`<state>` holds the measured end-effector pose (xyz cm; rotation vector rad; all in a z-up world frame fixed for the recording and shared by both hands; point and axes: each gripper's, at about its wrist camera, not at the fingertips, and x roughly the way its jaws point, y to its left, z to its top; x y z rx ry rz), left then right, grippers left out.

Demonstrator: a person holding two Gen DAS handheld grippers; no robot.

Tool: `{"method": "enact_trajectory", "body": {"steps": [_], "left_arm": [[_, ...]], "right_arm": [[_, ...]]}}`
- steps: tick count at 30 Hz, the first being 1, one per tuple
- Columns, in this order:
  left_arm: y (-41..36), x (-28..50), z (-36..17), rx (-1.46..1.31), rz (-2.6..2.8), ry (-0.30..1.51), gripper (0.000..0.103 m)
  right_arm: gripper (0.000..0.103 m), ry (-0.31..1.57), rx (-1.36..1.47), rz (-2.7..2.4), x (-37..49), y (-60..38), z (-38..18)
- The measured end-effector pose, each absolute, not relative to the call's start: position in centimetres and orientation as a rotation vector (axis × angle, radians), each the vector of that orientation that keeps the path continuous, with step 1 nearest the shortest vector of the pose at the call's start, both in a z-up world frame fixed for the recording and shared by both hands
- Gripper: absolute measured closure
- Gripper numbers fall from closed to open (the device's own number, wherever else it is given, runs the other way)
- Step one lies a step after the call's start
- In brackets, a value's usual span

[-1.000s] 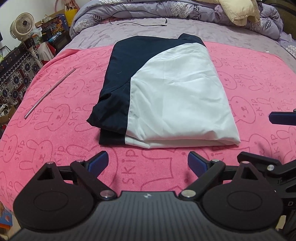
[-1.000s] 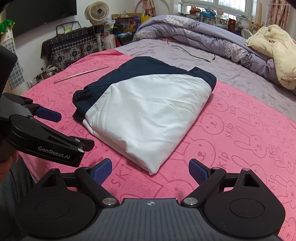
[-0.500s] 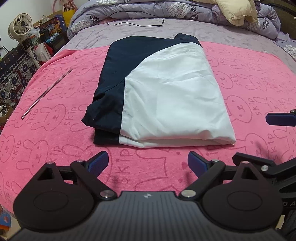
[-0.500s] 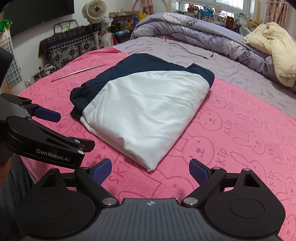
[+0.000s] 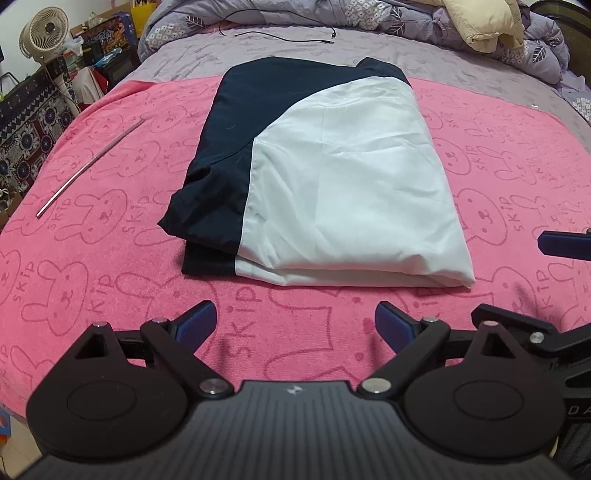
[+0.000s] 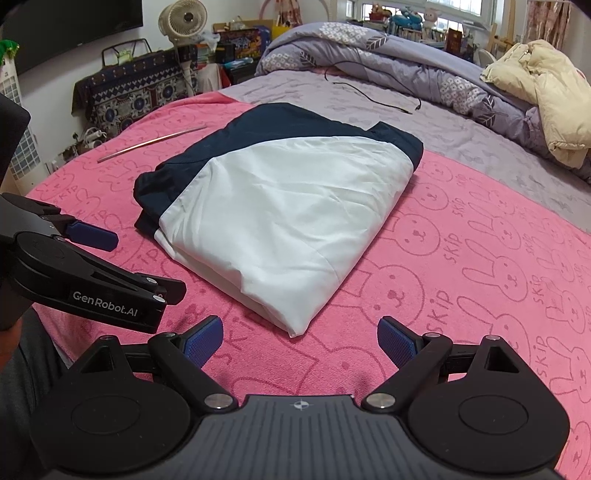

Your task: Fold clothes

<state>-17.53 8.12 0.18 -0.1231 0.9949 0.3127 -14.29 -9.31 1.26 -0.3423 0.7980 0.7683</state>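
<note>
Left gripper (image 5: 295,325) wide open, right gripper (image 6: 300,341) likewise, seemingly empty

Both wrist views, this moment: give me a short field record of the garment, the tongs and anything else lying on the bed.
garment: navy and white garment, folded into a compact rectangle, lying flat on the pink rabbit-print towel
left tongs: open, empty, short of the garment's near edge
right tongs: open, empty, near the garment's white corner
contact: neither touches the cloth
other items: thin metal rod left of the garment; black cable on the lilac sheet; cream jacket on the duvet

Metal rod (image 5: 89,165) on pink towel (image 5: 122,258)
</note>
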Motion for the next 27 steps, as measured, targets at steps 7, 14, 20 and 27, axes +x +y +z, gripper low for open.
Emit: {"method": "enact_trajectory", "body": {"steps": [7,14,20,27], "left_arm": [[8.08,-17.49,0.12,-0.111,0.327,1.001,0.008],[7.83,-17.41,0.32,-0.081,0.339,1.002,0.008],[7.84,-17.74,0.5,-0.098,0.323,0.961,0.008],[7.81,-18.15,0.79,-0.114,0.305,0.906,0.001]], "right_arm": [[0.012,0.801,-0.345,0.767,-14.23,-9.37,1.18],[0.012,0.801,-0.348,0.765,-14.18,-9.39,1.19],[0.012,0.804,-0.349,0.764,-14.16,-9.42,1.09],[0.012,0.812,-0.35,0.761,-14.16,-9.43,0.86]]}}
